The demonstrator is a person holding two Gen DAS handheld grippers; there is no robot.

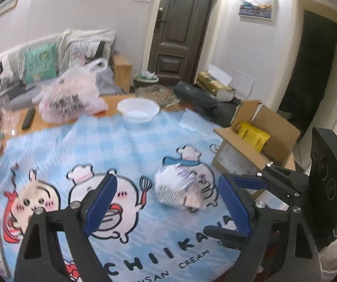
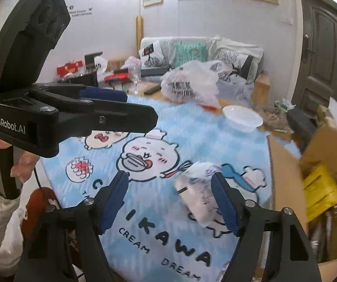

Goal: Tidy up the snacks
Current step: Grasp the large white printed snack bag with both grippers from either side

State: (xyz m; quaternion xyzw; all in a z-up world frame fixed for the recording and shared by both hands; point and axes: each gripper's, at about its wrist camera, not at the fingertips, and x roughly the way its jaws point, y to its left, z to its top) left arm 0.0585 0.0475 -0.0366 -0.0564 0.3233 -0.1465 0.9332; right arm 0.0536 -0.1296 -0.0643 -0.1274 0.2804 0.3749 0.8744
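Just ahead of my right gripper [image 2: 169,202], jaws spread, snack packet [image 2: 197,195] lying on tablecloth [image 2: 192,141], my left gripper [image 1: 166,204] hovering released beside it.

Showing pale blue checks with cartoon chefs on the cloth [image 1: 131,141], white on the bowl [image 1: 138,110], yellow on the packet [image 1: 253,135].

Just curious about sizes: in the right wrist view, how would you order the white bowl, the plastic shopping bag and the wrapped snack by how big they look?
1. plastic shopping bag
2. wrapped snack
3. white bowl

The snack lies nearest the camera, which inflates it; its true rank against the bowl is unsure.
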